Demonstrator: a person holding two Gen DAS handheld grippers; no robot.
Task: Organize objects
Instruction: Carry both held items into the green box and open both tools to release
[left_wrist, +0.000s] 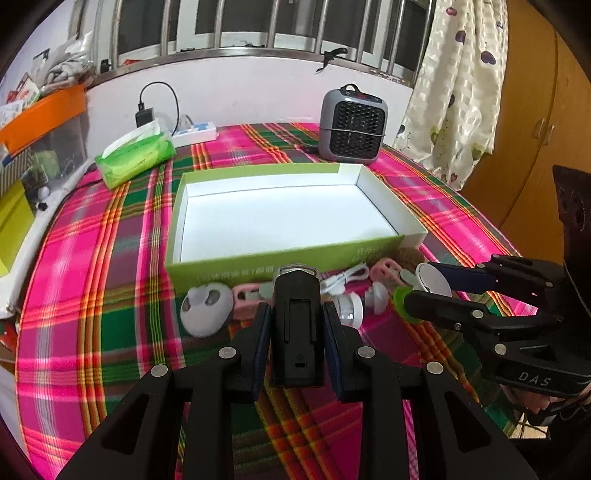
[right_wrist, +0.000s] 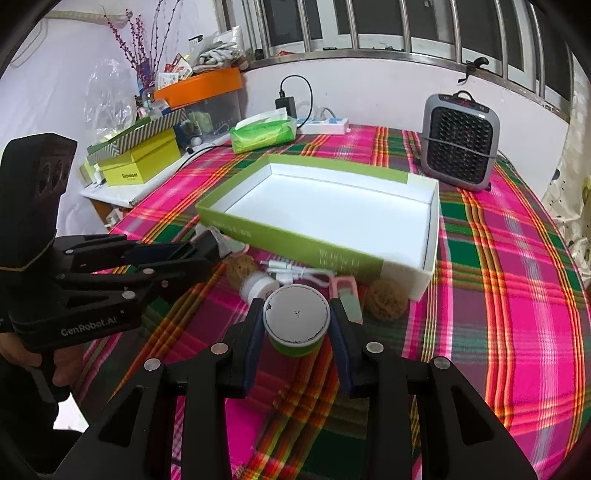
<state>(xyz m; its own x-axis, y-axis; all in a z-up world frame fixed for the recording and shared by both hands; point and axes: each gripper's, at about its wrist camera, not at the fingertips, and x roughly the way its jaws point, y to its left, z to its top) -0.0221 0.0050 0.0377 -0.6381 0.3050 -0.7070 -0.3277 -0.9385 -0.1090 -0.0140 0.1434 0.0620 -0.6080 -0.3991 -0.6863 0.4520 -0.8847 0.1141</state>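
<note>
A green box with a white, empty inside (left_wrist: 280, 218) lies open on the plaid table; it also shows in the right wrist view (right_wrist: 332, 218). My left gripper (left_wrist: 297, 332) is shut on a black rectangular device (left_wrist: 297, 325), held just above the cloth in front of the box. My right gripper (right_wrist: 297, 328) is shut on a green-and-white round tub (right_wrist: 297, 319), also in front of the box; it shows in the left wrist view (left_wrist: 424, 291). Small items lie along the box front: a white mouse-like shell (left_wrist: 207, 308), a white cable (left_wrist: 345, 277), pink clips (left_wrist: 386, 267), brown balls (right_wrist: 388, 299).
A grey fan heater (left_wrist: 352, 123) stands behind the box. A green tissue pack (left_wrist: 135, 155) and a white power strip (left_wrist: 195, 133) lie at the back left. Stacked boxes and an orange-lidded bin (right_wrist: 199, 86) crowd the left side. A curtain (left_wrist: 454, 92) hangs at the right.
</note>
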